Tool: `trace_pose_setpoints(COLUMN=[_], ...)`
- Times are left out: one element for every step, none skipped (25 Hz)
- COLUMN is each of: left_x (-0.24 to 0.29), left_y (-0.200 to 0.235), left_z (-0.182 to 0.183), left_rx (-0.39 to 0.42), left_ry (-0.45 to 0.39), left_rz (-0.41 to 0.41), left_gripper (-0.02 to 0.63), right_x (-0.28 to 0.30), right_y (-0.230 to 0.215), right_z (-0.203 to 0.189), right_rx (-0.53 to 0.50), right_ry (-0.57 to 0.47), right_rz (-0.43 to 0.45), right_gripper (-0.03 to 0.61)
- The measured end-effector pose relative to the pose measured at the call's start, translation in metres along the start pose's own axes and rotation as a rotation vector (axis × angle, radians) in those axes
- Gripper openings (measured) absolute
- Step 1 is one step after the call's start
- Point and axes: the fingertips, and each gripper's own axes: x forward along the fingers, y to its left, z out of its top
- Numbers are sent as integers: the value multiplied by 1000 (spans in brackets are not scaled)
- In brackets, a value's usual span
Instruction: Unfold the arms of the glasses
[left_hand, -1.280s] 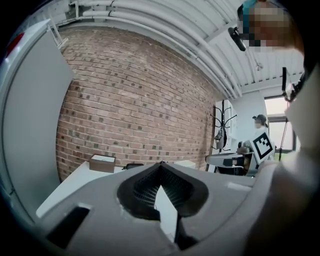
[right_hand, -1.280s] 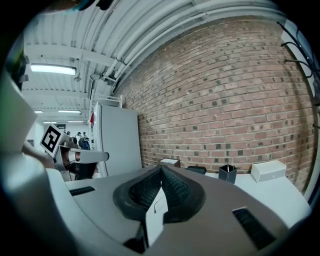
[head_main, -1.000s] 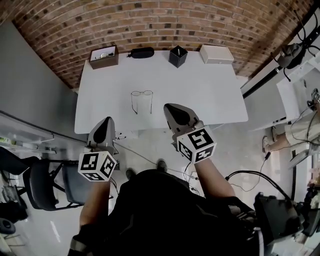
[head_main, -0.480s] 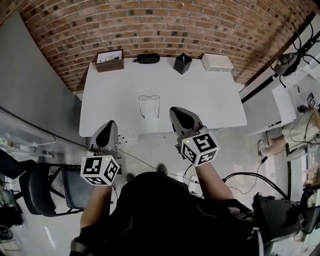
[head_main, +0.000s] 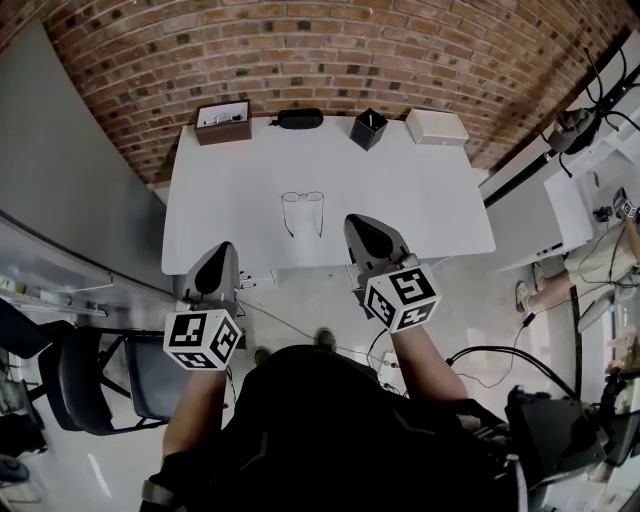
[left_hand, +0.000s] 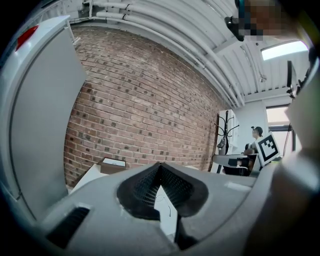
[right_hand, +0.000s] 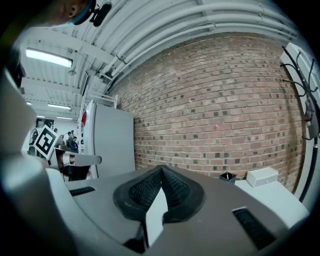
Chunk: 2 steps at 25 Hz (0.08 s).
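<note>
The thin-rimmed glasses (head_main: 303, 207) lie on the white table (head_main: 420, 205), a little left of its middle, with both arms stretched toward the near edge. Both grippers hang in front of that edge, off the table and apart from the glasses. My left gripper (head_main: 224, 248) is shut and empty, below and left of the glasses. My right gripper (head_main: 353, 220) is shut and empty too, just right of the glasses at the table's edge. In the left gripper view the jaws (left_hand: 160, 166) meet with only table showing beyond them. The right gripper view shows the same closed jaws (right_hand: 161, 169).
Along the table's far edge by the brick wall stand a brown box (head_main: 223, 121), a black glasses case (head_main: 299, 118), a black cup (head_main: 369, 128) and a white box (head_main: 436, 127). A grey partition is on the left, a dark chair (head_main: 90, 375) beside me.
Both grippers have edged forward toward the table's near edge, still shut. The glasses have not moved on the table.
</note>
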Motion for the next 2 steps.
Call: trace_pose_setpoints(left_x=[0, 0], left_y=[0, 1], left_z=[1, 2], left_rx=[0, 0], left_ry=[-1, -3], left_rz=[1, 1], left_gripper=[9, 9], right_x=[1, 1], right_y=[0, 0], right_z=[0, -1], right_rx=[-2, -3], right_ry=[0, -1], right_rz=[-3, -6], right_gripper=[9, 9])
